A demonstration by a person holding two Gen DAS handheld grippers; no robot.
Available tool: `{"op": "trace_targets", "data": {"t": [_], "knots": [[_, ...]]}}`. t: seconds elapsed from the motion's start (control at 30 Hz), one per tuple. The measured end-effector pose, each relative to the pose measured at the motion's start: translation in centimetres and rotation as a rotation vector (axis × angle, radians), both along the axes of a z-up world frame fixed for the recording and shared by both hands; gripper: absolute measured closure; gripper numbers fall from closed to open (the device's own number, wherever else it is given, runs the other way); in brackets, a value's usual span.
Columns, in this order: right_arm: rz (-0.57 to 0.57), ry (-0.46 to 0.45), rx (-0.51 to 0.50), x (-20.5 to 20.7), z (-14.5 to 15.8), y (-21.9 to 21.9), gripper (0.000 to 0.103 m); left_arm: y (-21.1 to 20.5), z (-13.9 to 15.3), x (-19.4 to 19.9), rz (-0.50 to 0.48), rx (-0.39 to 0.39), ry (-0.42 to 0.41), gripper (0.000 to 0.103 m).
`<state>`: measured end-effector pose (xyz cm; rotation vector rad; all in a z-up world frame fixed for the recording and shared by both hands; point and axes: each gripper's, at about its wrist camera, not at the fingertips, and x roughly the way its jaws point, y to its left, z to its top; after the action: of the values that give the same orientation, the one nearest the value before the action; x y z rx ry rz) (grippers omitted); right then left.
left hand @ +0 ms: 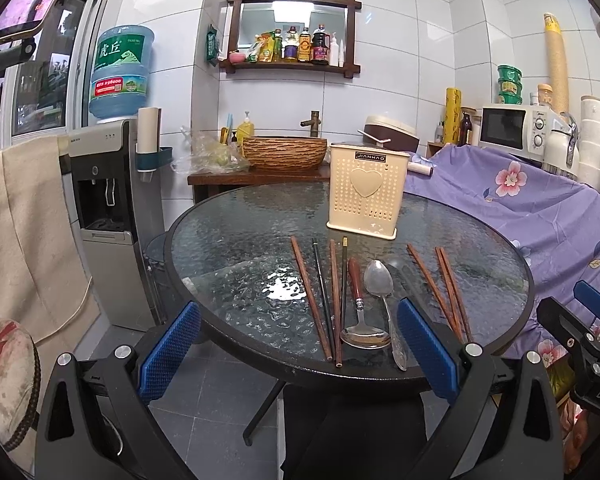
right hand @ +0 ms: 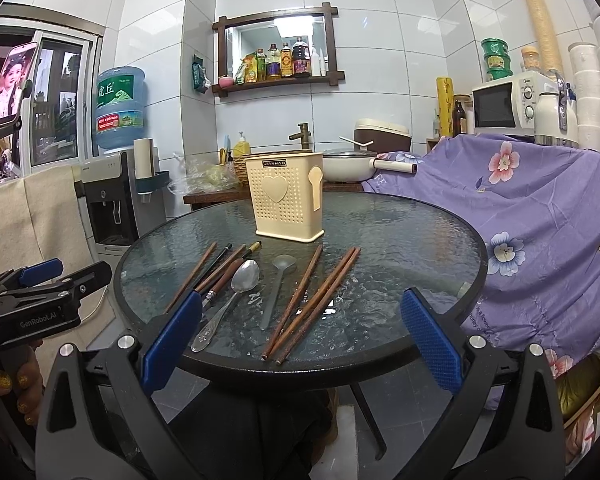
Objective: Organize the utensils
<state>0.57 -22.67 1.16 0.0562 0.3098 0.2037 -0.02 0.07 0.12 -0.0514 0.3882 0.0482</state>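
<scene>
Left gripper (left hand: 298,350) hangs at the near rim of the table (left hand: 228,216), jaws spread wide, nothing between them; right gripper (right hand: 300,346) the same at its side, jaws wide, empty. Just past the left pads lie the utensils in a row: brown chopsticks (left hand: 311,298) and black chopsticks (left hand: 323,286) on the left, a wood-handled spoon (left hand: 358,306) with bowl toward the rim, a steel spoon (left hand: 380,284) beside it, handle overhanging the edge; a clear spoon (right hand: 278,280) shows best from the right, then three more red-brown sticks (right hand: 314,304) fanned toward the near rim. The holder (left hand: 366,190), cream, perforated, stands upright behind the row, apart from every piece. Glass left of the chopsticks lies bare; glass right of the fanned sticks too. Off the table: a dispenser (left hand: 104,200) left, a floral cloth (left hand: 540,208) close against the right rim, a wooden counter (left hand: 256,178) with a basin behind the holder.
</scene>
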Motion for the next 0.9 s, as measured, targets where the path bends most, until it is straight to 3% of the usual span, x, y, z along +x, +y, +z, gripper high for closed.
{"op": "trace_targets", "data": {"t": [0.53,0.8,0.9], "knots": [[0.001,0.004,-0.005,0.0,-0.1,0.1,0.005,0.1,0.0,0.1,-0.004,-0.003,0.009,0.006],[0.001,0.047,-0.057,1.7,-1.1,0.9,0.005,0.5,-1.1,1.6,-0.051,-0.055,0.078,0.006],[0.028,0.104,-0.059,3.5,-1.7,0.9,0.005,0.7,-1.5,2.7,-0.047,-0.049,0.097,0.006]]}}
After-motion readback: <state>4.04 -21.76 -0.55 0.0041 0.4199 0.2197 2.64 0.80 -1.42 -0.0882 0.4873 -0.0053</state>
